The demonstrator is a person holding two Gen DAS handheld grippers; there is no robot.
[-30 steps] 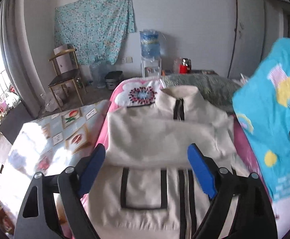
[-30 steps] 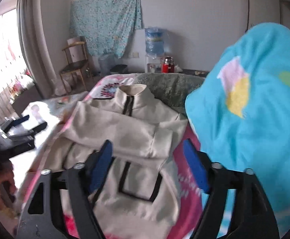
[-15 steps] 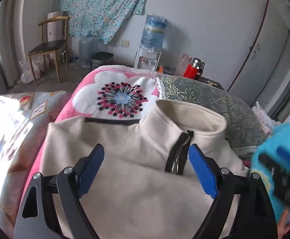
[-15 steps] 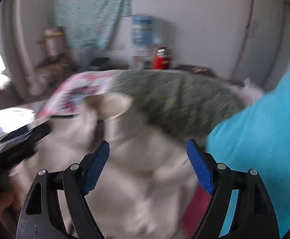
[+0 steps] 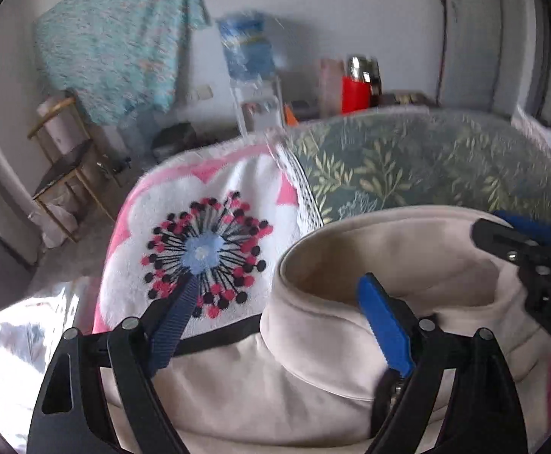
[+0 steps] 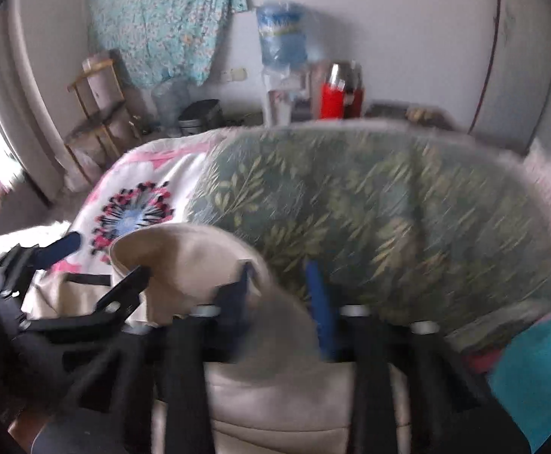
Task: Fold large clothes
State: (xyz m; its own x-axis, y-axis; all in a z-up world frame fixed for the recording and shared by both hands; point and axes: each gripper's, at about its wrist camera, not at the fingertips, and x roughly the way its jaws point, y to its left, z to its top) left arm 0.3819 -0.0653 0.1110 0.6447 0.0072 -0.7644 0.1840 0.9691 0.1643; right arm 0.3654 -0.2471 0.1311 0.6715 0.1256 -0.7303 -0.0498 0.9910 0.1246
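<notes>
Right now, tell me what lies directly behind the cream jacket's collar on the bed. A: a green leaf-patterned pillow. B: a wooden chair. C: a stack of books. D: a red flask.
A: the green leaf-patterned pillow lies on the bed right behind the cream jacket's collar; the chair and red flask stand farther back near the wall, and no stack of books is visible there.
</notes>
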